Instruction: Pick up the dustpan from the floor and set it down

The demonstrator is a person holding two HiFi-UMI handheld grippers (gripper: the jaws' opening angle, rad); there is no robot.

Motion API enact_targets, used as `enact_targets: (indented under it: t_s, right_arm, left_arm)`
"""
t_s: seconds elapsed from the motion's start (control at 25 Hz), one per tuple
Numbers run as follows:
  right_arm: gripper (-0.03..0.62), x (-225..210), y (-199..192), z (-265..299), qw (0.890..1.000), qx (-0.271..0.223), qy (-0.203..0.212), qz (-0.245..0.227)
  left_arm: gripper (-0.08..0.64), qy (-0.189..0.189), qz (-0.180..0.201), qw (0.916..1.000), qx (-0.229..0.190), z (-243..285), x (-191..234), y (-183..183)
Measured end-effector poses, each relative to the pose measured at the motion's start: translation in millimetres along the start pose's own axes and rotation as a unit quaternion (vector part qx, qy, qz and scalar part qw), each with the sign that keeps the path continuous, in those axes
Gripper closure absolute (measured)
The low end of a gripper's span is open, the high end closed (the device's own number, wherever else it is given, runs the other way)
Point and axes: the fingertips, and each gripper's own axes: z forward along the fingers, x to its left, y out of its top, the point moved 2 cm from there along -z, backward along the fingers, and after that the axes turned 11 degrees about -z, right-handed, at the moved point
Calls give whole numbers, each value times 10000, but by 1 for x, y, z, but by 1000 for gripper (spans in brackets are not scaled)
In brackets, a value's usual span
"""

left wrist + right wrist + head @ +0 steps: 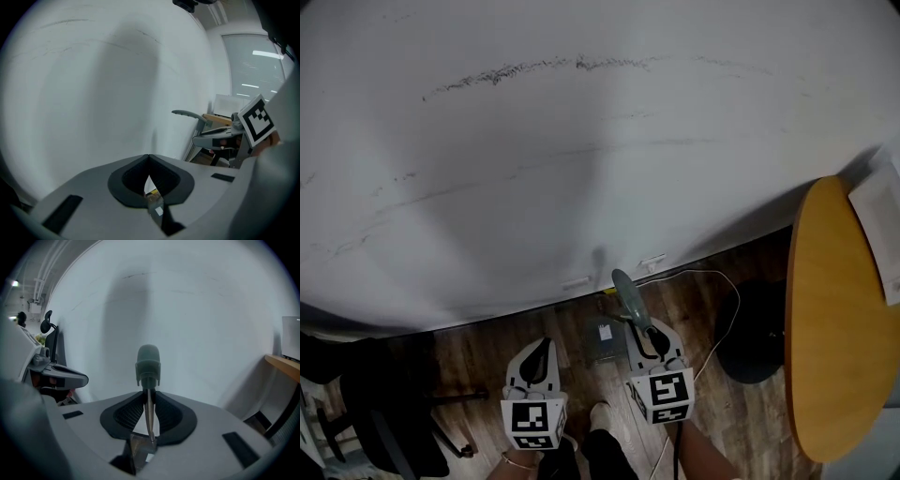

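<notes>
In the head view the dustpan has a grey-green handle sloping up toward the white wall. Its grey pan is low over the wood floor; I cannot tell if it touches. My right gripper is shut on the dustpan's handle. In the right gripper view the thin shaft stands between the jaws, with the handle's rounded top above them. My left gripper hangs beside it to the left, shut and empty. Its tips meet in the left gripper view, where the handle shows to the right.
A white wall fills the space ahead. At the right stands a round wooden table, with a dark base and a white cable on the floor. A black chair is at the left. A shoe is below the grippers.
</notes>
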Motion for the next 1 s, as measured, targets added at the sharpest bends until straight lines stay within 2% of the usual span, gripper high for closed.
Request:
enact_targets:
  t_s: [0.44, 1.0]
  right_arm:
    - [499, 4, -30, 32, 10000, 44, -17, -7]
    - [499, -8, -34, 60, 9998, 26, -182, 103]
  left_arm:
    - [543, 42, -41, 9998, 185, 19, 14, -38]
    - [543, 161, -130, 9995, 244, 26, 21, -48]
